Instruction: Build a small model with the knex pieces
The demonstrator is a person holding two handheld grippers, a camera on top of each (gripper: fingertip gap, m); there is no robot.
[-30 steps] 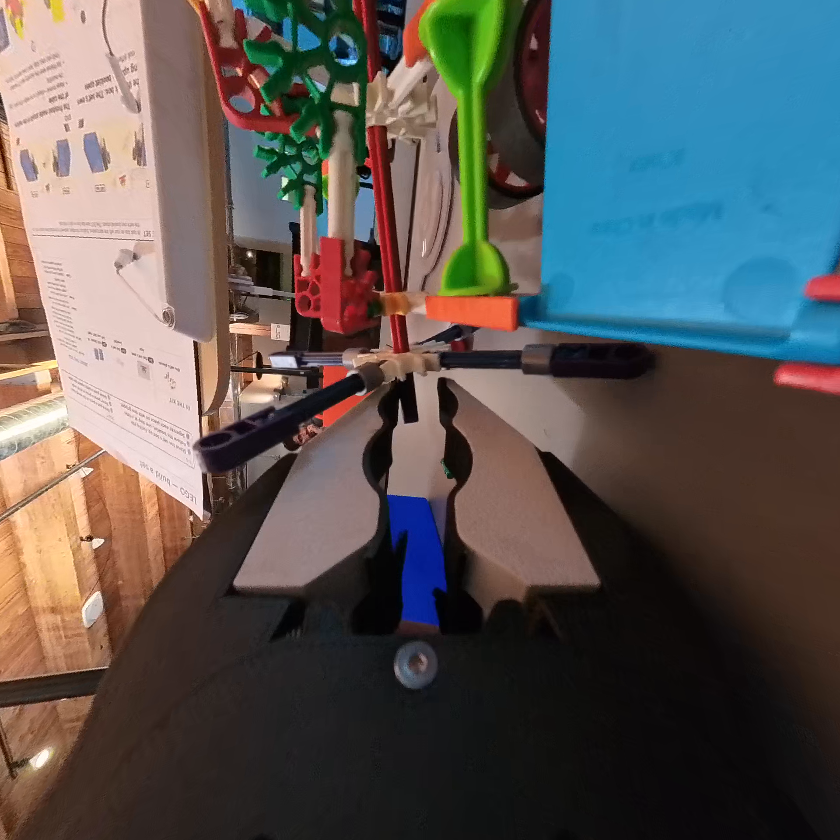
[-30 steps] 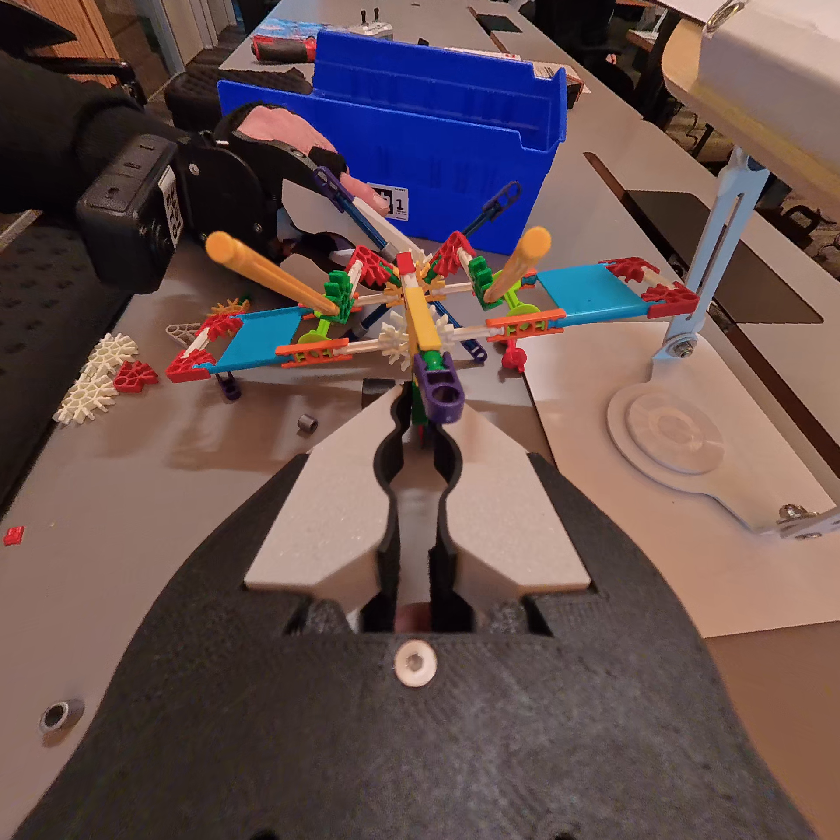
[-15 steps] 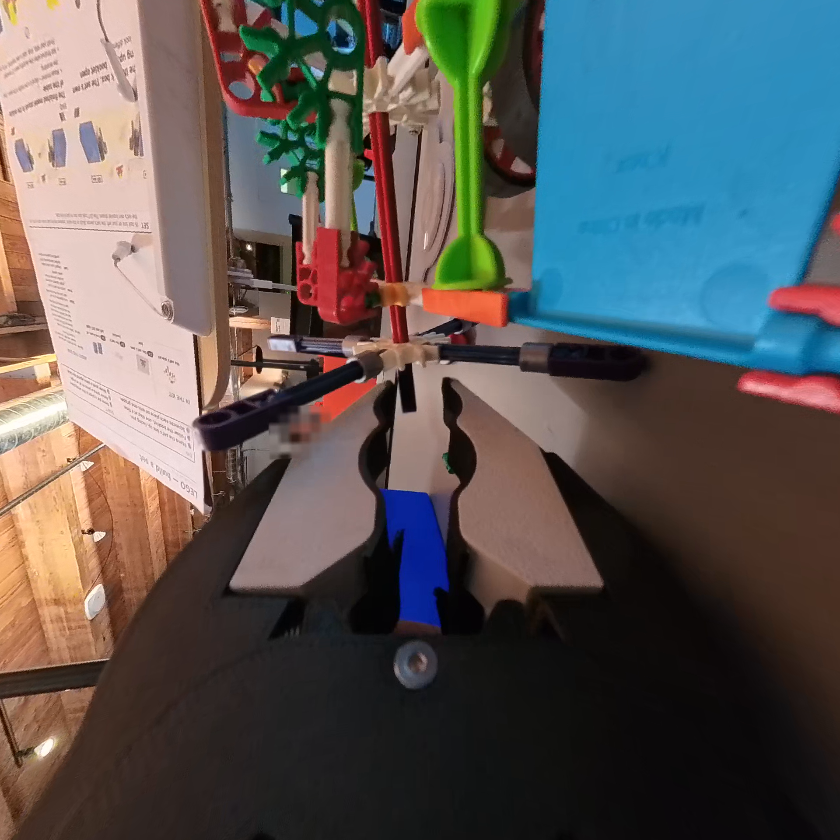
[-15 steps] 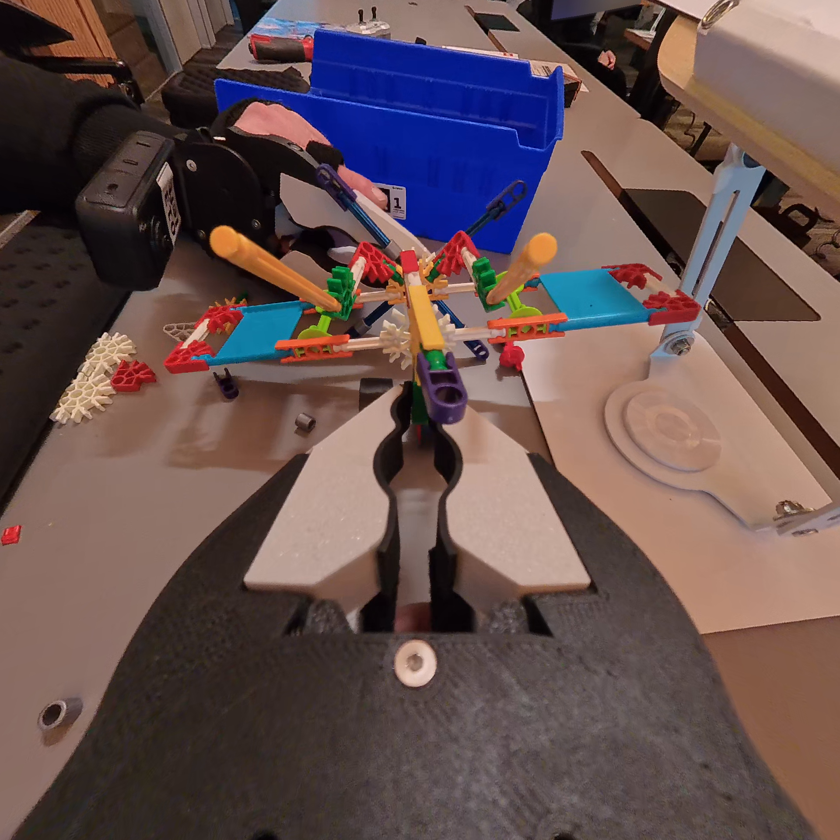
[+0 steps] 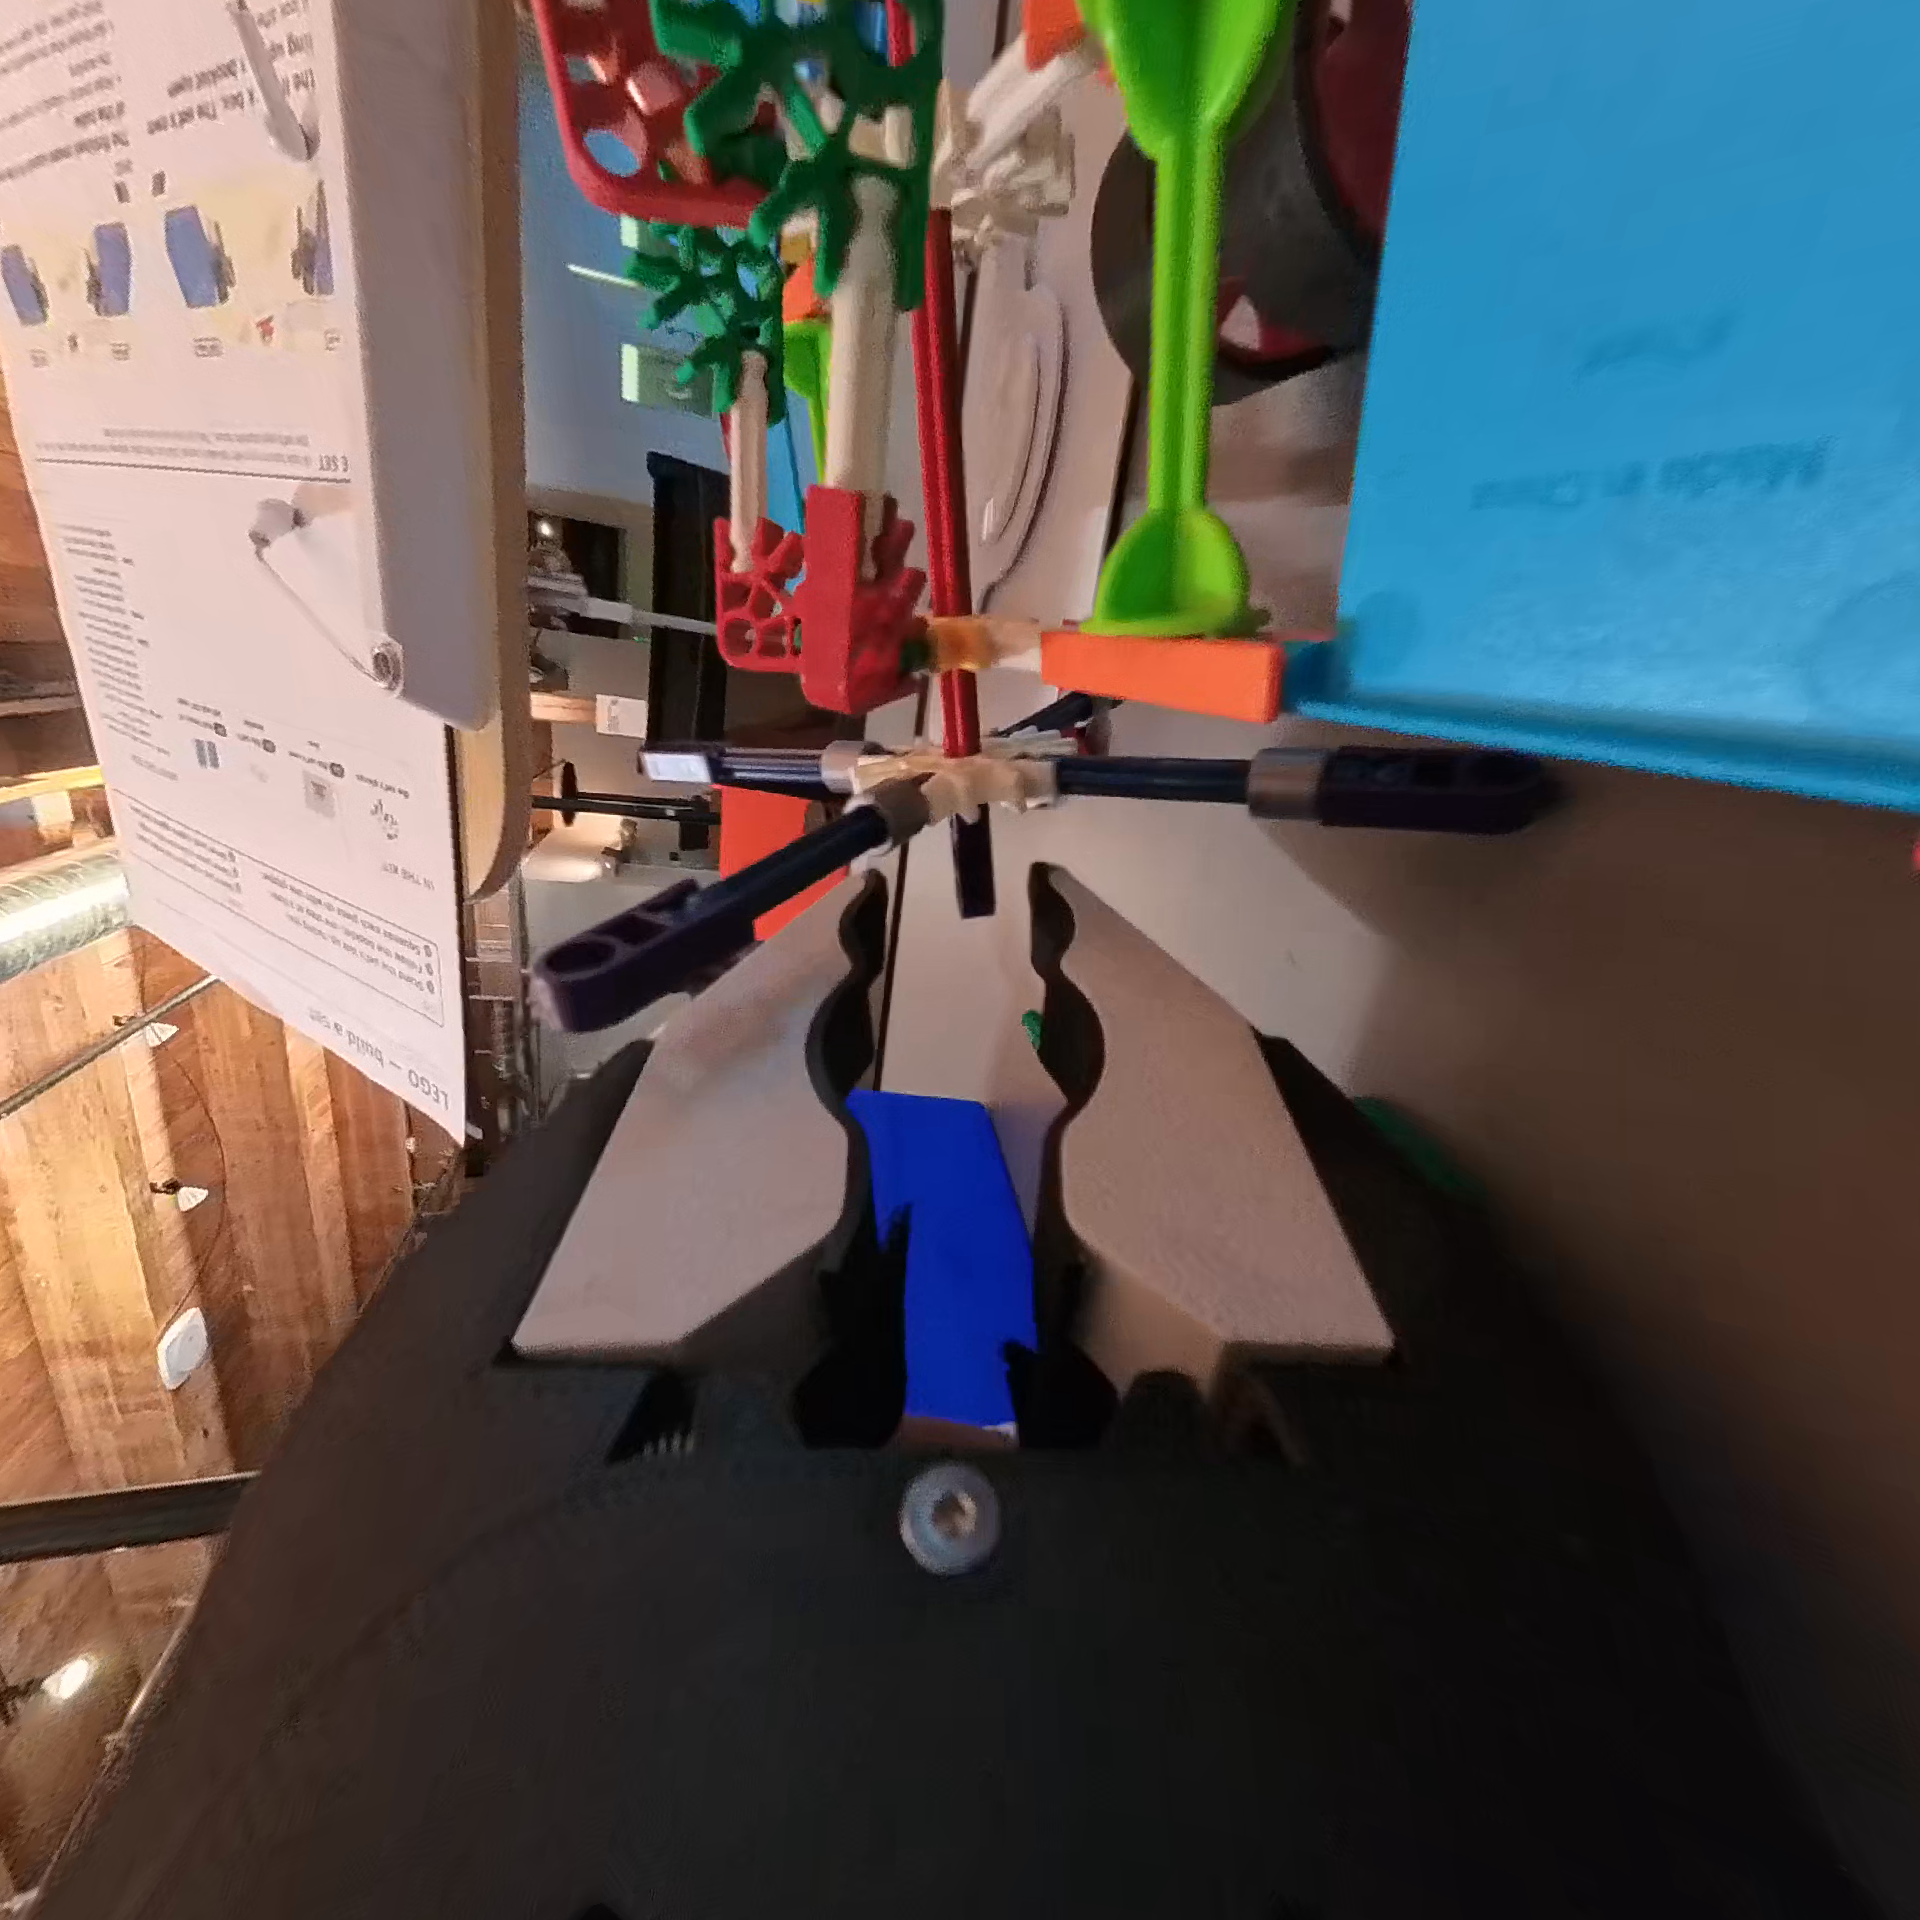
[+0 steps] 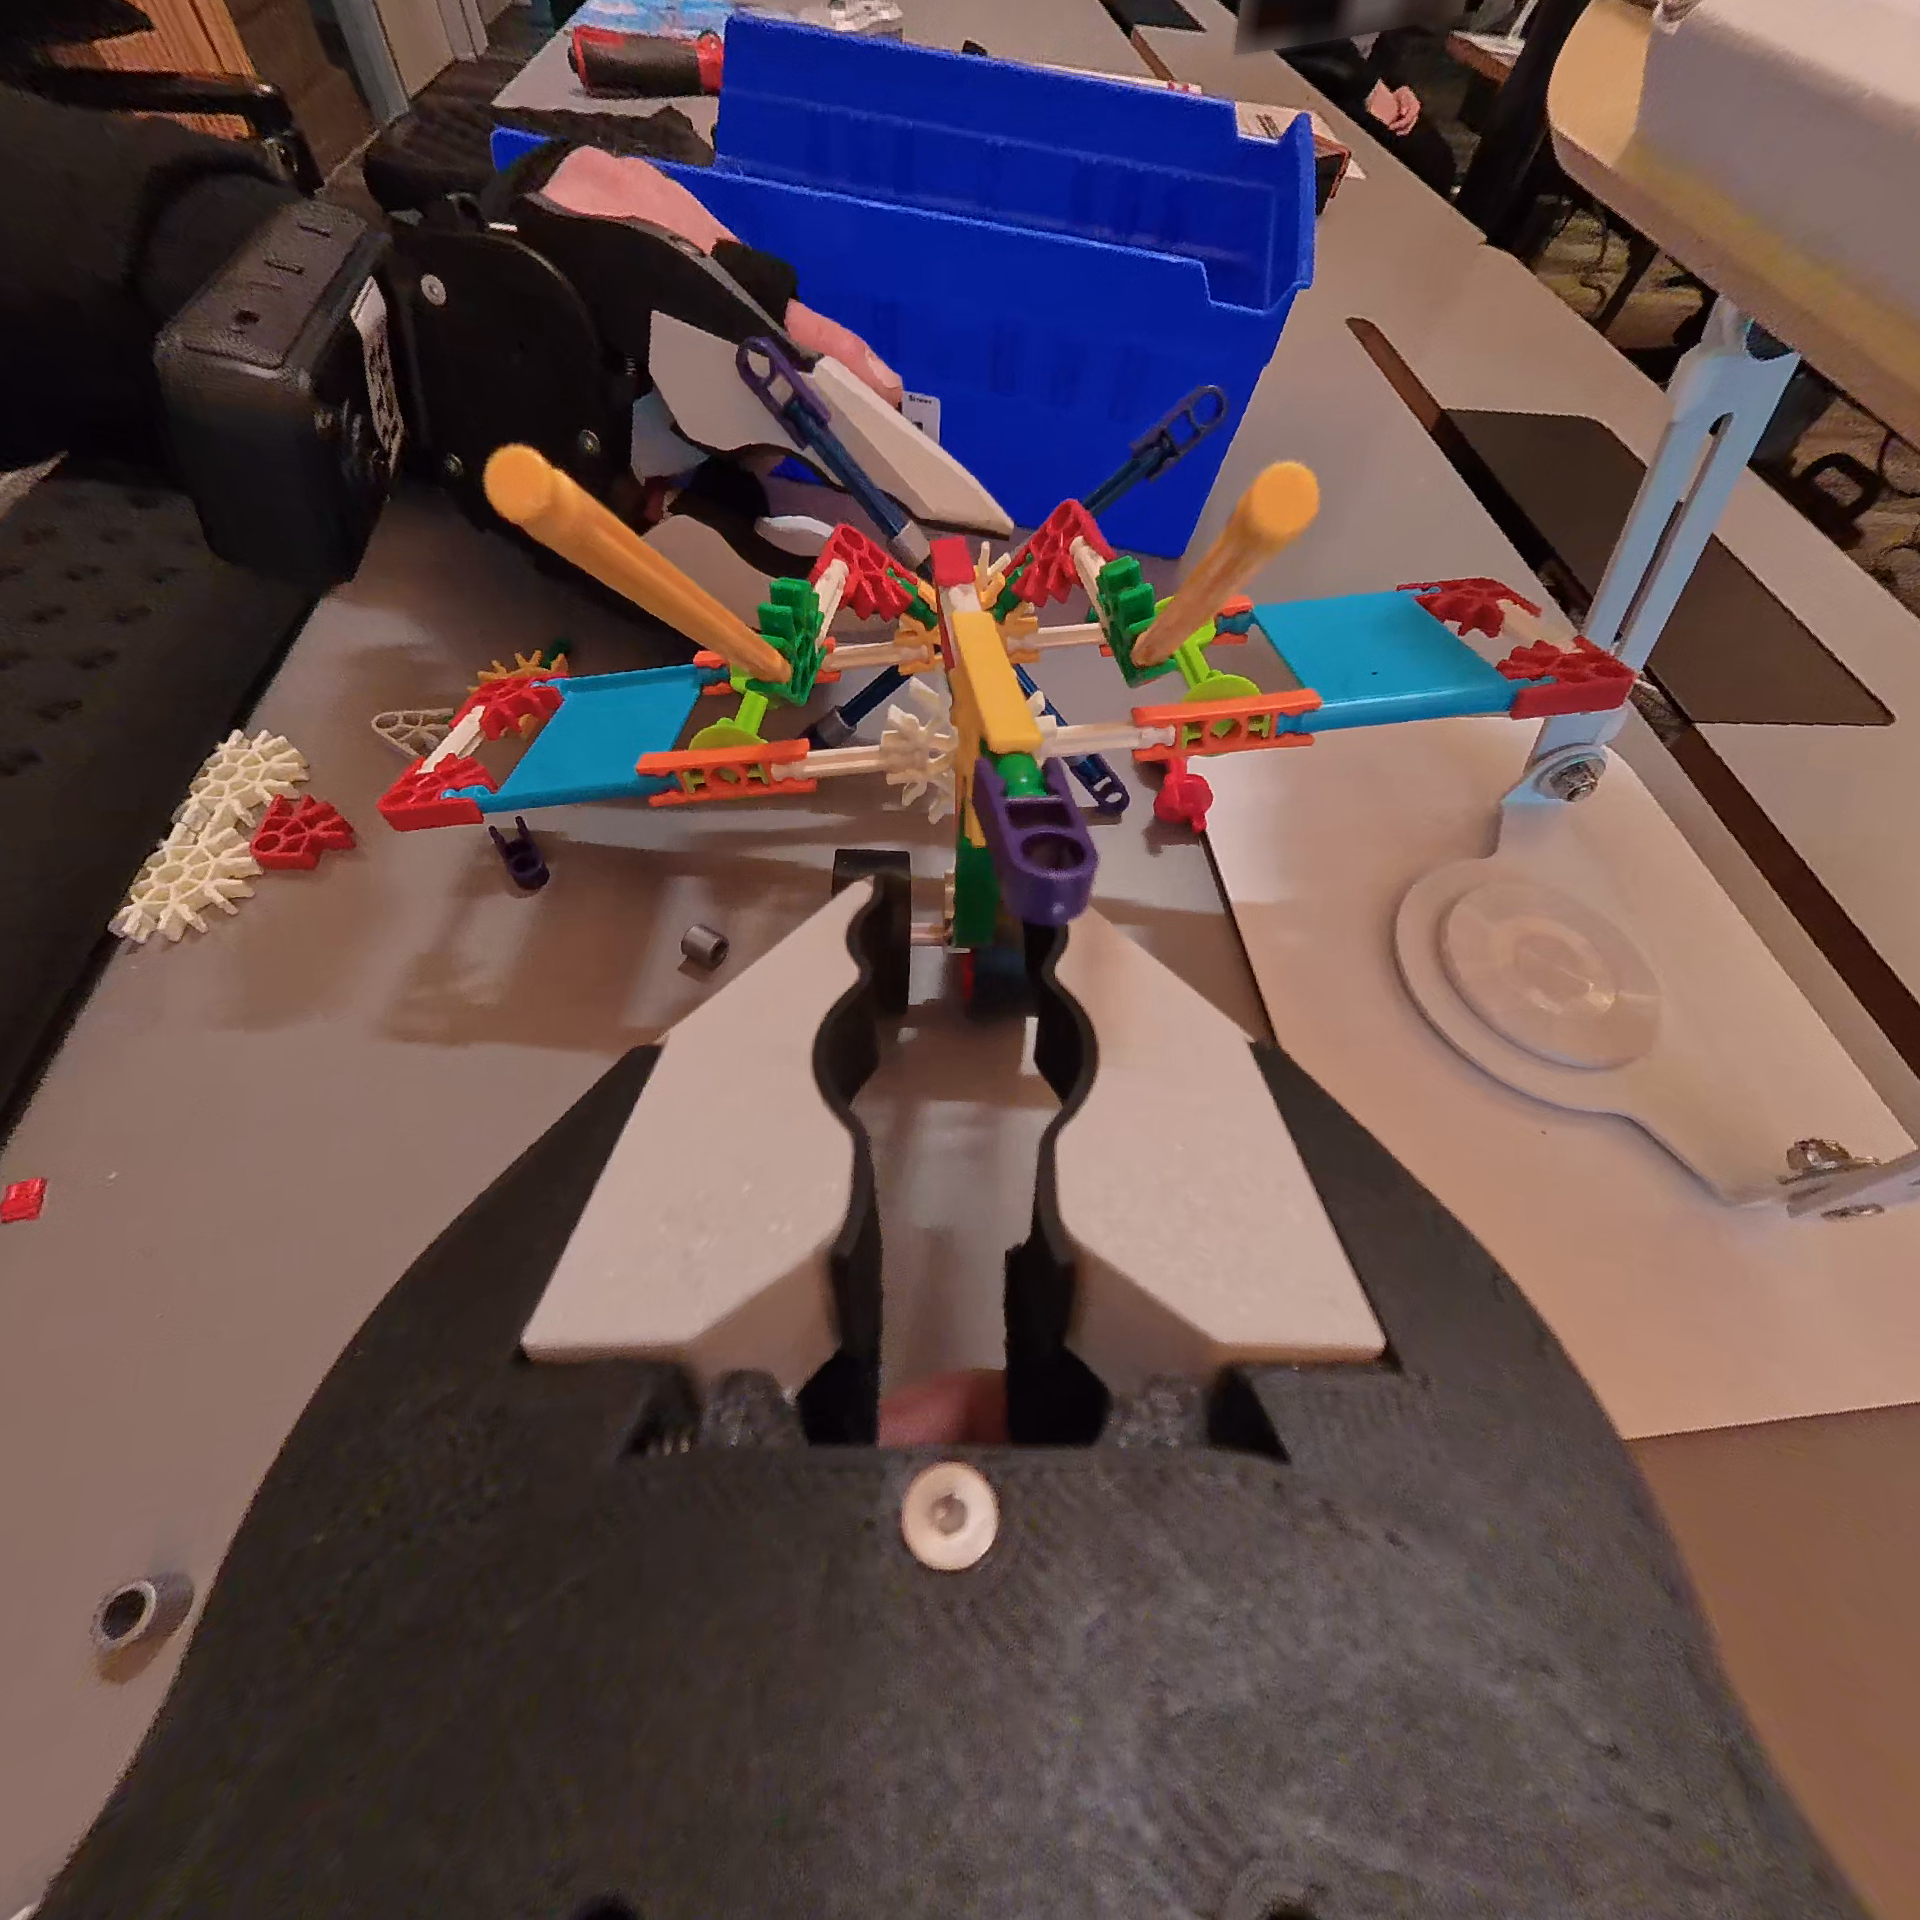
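Observation:
A toy plane [image 6: 987,675] built of coloured rods and connectors stands on the grey table [image 6: 312,1091], with blue wing panels [image 6: 1371,655] and two yellow rods [image 6: 623,561]. My right gripper [image 6: 956,904] is open. Its tips lie on either side of the model's green and purple end [image 6: 1039,842] with gaps showing. My left gripper [image 5: 956,883] is open at the other end. A short dark rod [image 5: 971,862] of the white propeller hub [image 5: 956,779] pokes between its tips without touching. Its fingers [image 6: 894,447] show in the right wrist view, held by a gloved hand.
A blue bin [image 6: 1039,260] stands behind the model. Loose white connectors [image 6: 208,831], a red one [image 6: 301,831], a purple clip [image 6: 520,852] and a grey sleeve [image 6: 704,943] lie at the left. A white stand base [image 6: 1538,987] sits at the right. An instruction sheet [image 5: 208,520] hangs on a board. Tip to tip, the grippers are about 12 cm apart. The purple clip [image 6: 520,852] is about 15 cm from both grippers' fingertips.
Both grippers' jaws have widened. The right one was closed on the green and purple end and now stands apart from it. The model looks a little nearer in the left wrist view.

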